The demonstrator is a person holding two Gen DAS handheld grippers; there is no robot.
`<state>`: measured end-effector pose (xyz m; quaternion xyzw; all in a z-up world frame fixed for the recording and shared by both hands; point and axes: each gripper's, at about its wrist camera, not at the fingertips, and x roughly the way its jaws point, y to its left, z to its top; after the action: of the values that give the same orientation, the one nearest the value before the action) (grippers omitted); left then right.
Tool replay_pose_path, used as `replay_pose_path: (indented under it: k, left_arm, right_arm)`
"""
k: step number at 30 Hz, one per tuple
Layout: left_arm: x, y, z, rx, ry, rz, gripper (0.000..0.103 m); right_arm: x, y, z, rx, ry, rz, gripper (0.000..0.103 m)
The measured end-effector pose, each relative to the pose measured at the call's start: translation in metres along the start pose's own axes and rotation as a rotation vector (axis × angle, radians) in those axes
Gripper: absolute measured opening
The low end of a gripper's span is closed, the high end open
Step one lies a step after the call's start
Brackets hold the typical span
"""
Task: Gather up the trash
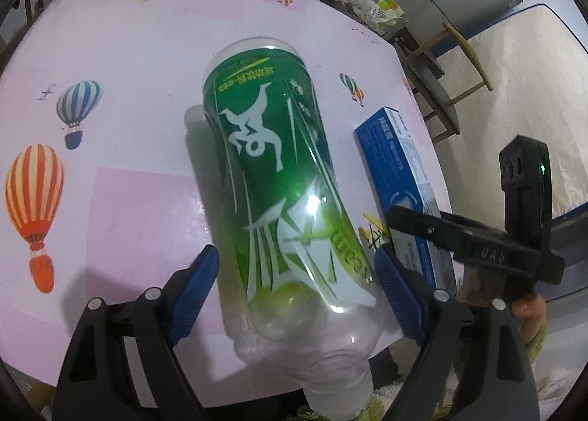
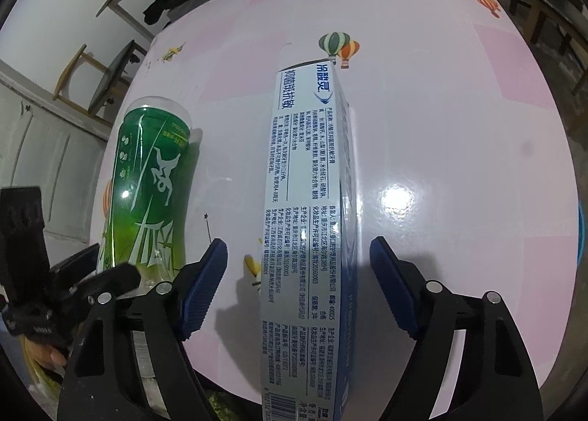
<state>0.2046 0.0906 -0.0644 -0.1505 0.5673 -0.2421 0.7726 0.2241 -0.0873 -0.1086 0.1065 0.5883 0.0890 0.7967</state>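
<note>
A clear plastic bottle (image 1: 279, 178) with a green label lies on its side on the pink table (image 1: 139, 53), its neck toward me and past the near edge. My left gripper (image 1: 297, 288) is open and straddles the bottle's lower body, a narrow gap at each blue pad. Beside it lies a long blue-and-white toothpaste box (image 2: 305, 200), also visible in the left wrist view (image 1: 400, 171). My right gripper (image 2: 299, 288) is open astride the box with clear gaps on both sides. The bottle (image 2: 147, 193) shows at the left of the right wrist view.
The tablecloth is printed with hot-air balloons (image 1: 33, 200). Wooden chairs (image 1: 452, 82) stand beyond the table's right side, and another chair (image 2: 92, 82) is near a white cabinet. A cluttered surface with bags (image 1: 371, 5) is at the back. A person's hand (image 1: 529, 307) holds the right gripper.
</note>
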Motion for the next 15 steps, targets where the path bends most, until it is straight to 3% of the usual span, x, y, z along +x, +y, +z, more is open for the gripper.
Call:
replay_pose_path:
  k: [6, 8, 11, 13, 15]
  left_arm:
    - [0.008, 0.009, 0.012, -0.034, 0.026, -0.038, 0.081]
    - [0.009, 0.009, 0.015, -0.041, 0.030, -0.035, 0.075]
    - [0.010, 0.010, 0.018, -0.056, 0.024, -0.029, 0.064]
    - [0.009, 0.010, 0.017, -0.061, 0.021, -0.030, 0.063]
    - [0.008, 0.008, 0.015, -0.056, 0.012, -0.021, 0.063]
  right_arm:
    - [0.004, 0.004, 0.007, -0.020, 0.004, -0.016, 0.067]
    - [0.005, 0.005, 0.009, -0.023, 0.004, -0.017, 0.064]
    - [0.005, 0.004, 0.010, -0.022, 0.004, -0.022, 0.055]
    - [0.005, 0.002, 0.010, -0.015, 0.006, -0.020, 0.045]
    - [0.005, -0.001, 0.010, -0.001, 0.005, -0.008, 0.044]
